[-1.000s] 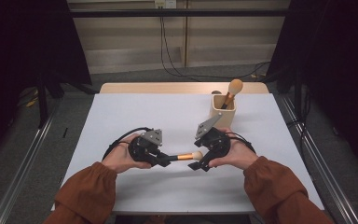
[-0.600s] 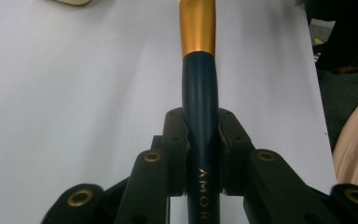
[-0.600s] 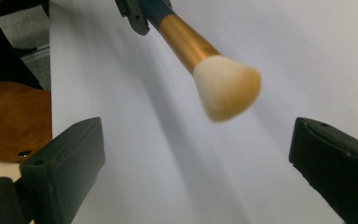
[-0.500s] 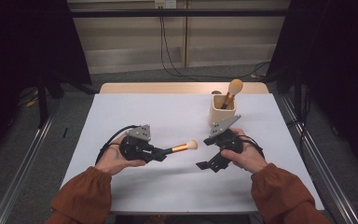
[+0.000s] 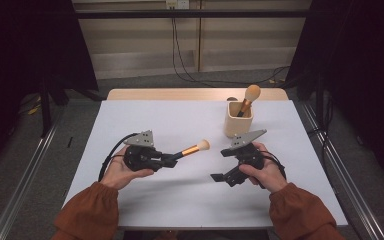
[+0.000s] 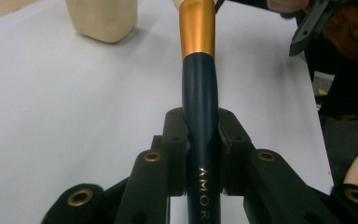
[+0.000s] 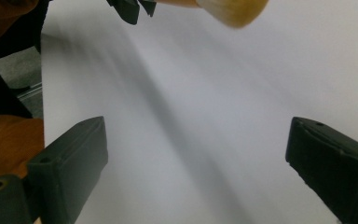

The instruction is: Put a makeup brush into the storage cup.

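Beige holder (image 5: 238, 120) upright on table (image 5: 145, 115), one brush (image 5: 248, 98) inside

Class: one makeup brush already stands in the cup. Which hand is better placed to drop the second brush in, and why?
Probably the left: its claw is clamped on the makeup brush, bristles towards the cup. The right claw gapes empty.

Curtained lab: white table (image 5: 130, 120), cables (image 5: 180, 55)
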Available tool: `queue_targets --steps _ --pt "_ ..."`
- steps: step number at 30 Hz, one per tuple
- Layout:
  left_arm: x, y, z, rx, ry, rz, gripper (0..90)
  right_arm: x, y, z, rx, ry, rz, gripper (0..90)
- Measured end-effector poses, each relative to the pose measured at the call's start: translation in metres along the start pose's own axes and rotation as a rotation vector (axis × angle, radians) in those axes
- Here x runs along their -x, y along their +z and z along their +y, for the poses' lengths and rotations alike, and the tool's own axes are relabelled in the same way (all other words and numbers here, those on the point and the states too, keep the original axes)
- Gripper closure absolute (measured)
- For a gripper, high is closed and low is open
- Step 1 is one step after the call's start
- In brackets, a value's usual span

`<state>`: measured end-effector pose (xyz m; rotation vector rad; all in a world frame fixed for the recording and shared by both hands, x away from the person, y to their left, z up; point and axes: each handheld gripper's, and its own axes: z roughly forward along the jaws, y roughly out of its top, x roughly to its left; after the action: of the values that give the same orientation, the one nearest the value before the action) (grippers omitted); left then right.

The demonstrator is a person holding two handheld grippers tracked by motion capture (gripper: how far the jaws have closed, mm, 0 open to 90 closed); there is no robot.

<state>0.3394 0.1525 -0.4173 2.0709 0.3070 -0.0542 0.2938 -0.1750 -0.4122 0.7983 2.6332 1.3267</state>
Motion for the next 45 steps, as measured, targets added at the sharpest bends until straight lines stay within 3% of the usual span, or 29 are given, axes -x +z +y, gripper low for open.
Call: queue_targets --steps 8,14,16,19,25,28,38,45 --pt "0.000 0.002 -0.001 0.057 -0.028 0.014 76.4 -0.002 0.002 -0.007 0.093 0.014 -0.010 4.9" --pt "0.002 0.000 0.000 0.098 -0.023 0.029 76.4 -0.003 0.004 -0.008 0.151 0.021 -0.012 5.3" --pt "0.002 -0.001 0.001 0.119 -0.025 0.025 76.4 -0.002 0.006 -0.008 0.218 -0.005 0.001 5.4" --pt "0.003 -0.002 0.002 0.144 -0.023 0.030 76.4 -0.003 0.008 -0.007 0.280 0.017 0.017 5.3" --pt "0.005 -0.001 0.003 0.194 -0.013 0.027 76.4 -0.006 0.013 -0.006 0.371 0.001 0.014 5.3" --pt "0.005 -0.001 0.005 0.218 -0.015 0.023 76.4 -0.007 0.014 -0.004 0.415 -0.014 0.039 5.3" --pt "0.006 0.001 0.006 0.248 -0.013 0.016 76.4 -0.008 0.019 0.003 0.478 -0.016 0.091 2.3" --pt "0.008 0.005 0.006 0.241 -0.007 0.007 76.4 -0.007 0.022 0.007 0.495 -0.017 0.077 4.3"
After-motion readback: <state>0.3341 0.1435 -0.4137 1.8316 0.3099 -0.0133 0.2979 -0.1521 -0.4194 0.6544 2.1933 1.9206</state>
